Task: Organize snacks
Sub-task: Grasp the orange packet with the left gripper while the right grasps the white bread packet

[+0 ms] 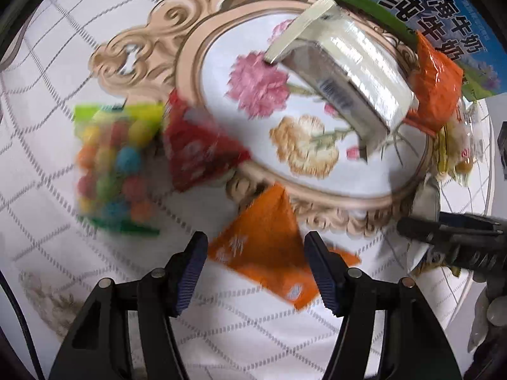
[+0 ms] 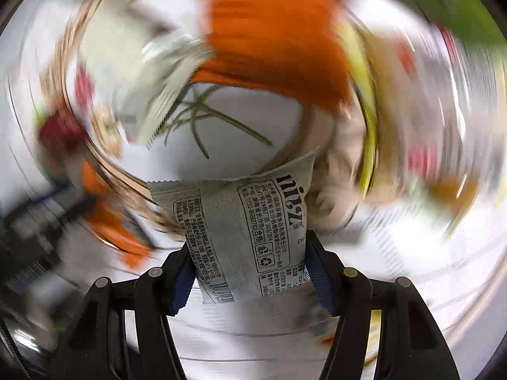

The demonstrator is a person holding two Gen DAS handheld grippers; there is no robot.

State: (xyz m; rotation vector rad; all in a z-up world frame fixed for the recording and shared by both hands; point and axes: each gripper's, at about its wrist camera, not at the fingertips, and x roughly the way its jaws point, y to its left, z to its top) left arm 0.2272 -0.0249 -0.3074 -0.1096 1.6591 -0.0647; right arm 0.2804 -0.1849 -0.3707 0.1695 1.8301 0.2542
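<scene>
My left gripper [image 1: 255,269] is open and empty, its jaws on either side of an orange snack packet [image 1: 269,253] lying on the flowered tablecloth. A red packet [image 1: 199,152] and a bag of coloured candy balls [image 1: 114,164] lie to the left. A clear plastic box [image 1: 345,72] stands tilted at the back. Another orange packet [image 1: 434,85] sits beside it. My right gripper [image 2: 247,272] is shut on a grey printed snack packet [image 2: 244,237] and holds it above the table. The right wrist view is heavily blurred. The right gripper also shows at the right edge of the left wrist view [image 1: 450,240].
A blue and green milk carton [image 1: 427,9] lies at the back right. A clear bag of yellowish snacks [image 1: 456,148] lies near the table's right edge. The round table's edge curves down the right side.
</scene>
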